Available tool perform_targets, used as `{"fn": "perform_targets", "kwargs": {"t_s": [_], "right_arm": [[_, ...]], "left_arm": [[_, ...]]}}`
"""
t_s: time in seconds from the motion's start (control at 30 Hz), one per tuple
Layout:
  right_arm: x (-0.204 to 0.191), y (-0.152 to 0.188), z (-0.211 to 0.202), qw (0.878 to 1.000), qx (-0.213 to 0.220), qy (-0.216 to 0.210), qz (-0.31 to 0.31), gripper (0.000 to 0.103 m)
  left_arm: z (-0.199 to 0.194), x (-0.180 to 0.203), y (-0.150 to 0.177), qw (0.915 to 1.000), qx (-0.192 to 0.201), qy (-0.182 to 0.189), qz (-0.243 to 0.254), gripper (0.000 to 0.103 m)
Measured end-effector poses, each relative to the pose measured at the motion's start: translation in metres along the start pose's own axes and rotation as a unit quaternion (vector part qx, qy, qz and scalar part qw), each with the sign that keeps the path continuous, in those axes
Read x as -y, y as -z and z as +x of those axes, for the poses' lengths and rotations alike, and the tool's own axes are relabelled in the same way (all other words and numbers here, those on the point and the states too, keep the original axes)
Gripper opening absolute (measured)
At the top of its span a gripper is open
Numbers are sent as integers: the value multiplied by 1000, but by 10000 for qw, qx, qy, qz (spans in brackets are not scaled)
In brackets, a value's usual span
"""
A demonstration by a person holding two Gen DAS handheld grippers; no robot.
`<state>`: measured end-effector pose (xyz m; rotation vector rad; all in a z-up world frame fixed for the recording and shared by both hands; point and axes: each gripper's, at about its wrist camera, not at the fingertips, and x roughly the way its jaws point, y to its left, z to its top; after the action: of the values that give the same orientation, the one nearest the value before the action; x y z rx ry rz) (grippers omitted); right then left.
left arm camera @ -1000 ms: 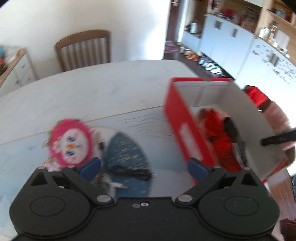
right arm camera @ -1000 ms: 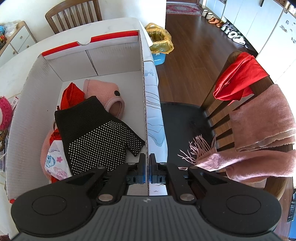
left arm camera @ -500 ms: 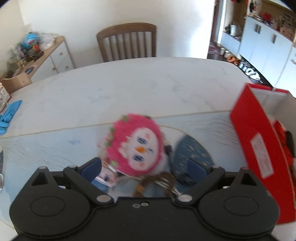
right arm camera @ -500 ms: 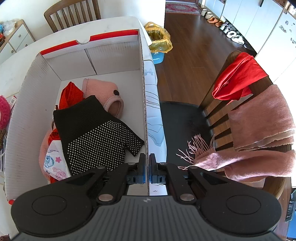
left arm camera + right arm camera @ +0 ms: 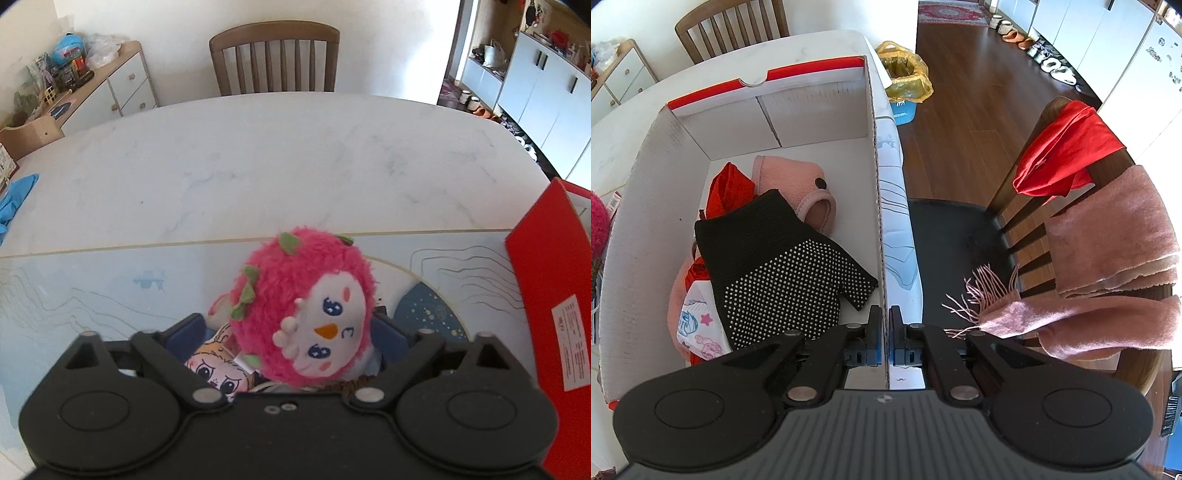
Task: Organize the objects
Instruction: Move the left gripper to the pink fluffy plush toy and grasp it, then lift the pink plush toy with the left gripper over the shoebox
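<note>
The red box [image 5: 639, 192] with white inner walls holds a black dotted glove [image 5: 775, 266], a pink fleece piece [image 5: 798, 181] and red cloth [image 5: 727, 188]. The right gripper [image 5: 885, 339] is clenched on the box's side wall. A fuzzy pink plush toy [image 5: 310, 314] with a white face and green leaf tufts sits on the table mat [image 5: 92, 291], between the jaws of the left gripper [image 5: 291, 332], which are closing, not visibly pressing it.
</note>
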<state>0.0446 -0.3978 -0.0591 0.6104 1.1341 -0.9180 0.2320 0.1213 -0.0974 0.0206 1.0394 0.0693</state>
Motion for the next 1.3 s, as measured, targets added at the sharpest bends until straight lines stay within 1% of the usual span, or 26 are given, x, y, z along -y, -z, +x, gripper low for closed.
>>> {"fn": "perform_targets", "kwargs": {"t_s": [0.03, 0.07, 0.1, 0.13, 0.17, 0.23, 0.33, 0.47, 0.6, 0.8, 0.87, 1.07, 1.13, 1.3], "right_arm": [[0, 0, 0, 10000, -1, 5, -3, 3], [0, 0, 0, 10000, 1, 0, 2, 3], [0, 0, 0, 10000, 2, -1, 2, 3], [0, 0, 0, 10000, 1, 1, 15, 3], [0, 0, 0, 10000, 1, 2, 15, 3], [0, 0, 0, 10000, 2, 2, 17, 3], [0, 0, 0, 10000, 3, 4, 18, 3], [1, 0, 0, 10000, 8, 3, 24, 3], [1, 0, -1, 10000, 25, -7, 15, 3], [0, 1, -2, 10000, 78, -50, -36, 2], [0, 1, -2, 9999, 63, -124, -26, 2], [-9, 5, -2, 9997, 67, -192, -161, 3], [-10, 6, -1, 9996, 75, -196, -183, 3], [-9, 7, 0, 9996, 79, -218, -140, 3]], "left_arm": [[2, -1, -1, 10000, -25, 15, -21, 84], [4, -1, -1, 9999, -50, 64, -60, 83], [5, -2, -1, 9998, -64, 143, -99, 79], [5, -2, -2, 9997, -66, 208, -114, 73], [5, -1, -2, 9996, -55, 236, -112, 69], [3, 2, -2, 9997, -14, 220, -43, 63], [-1, 5, -1, 9997, 50, 205, 84, 57], [-14, 5, -1, 9995, 144, 261, 39, 55], [-35, 9, -2, 9992, 224, 324, 67, 55], [-72, 27, -4, 9969, 386, 671, 144, 55], [-83, 36, -4, 9956, 420, 807, 237, 55], [-115, 75, -9, 9874, 595, 1293, 695, 55], [-124, 92, -10, 9831, 633, 1487, 855, 56], [-137, 140, -4, 9722, 645, 1800, 1355, 56]]}}
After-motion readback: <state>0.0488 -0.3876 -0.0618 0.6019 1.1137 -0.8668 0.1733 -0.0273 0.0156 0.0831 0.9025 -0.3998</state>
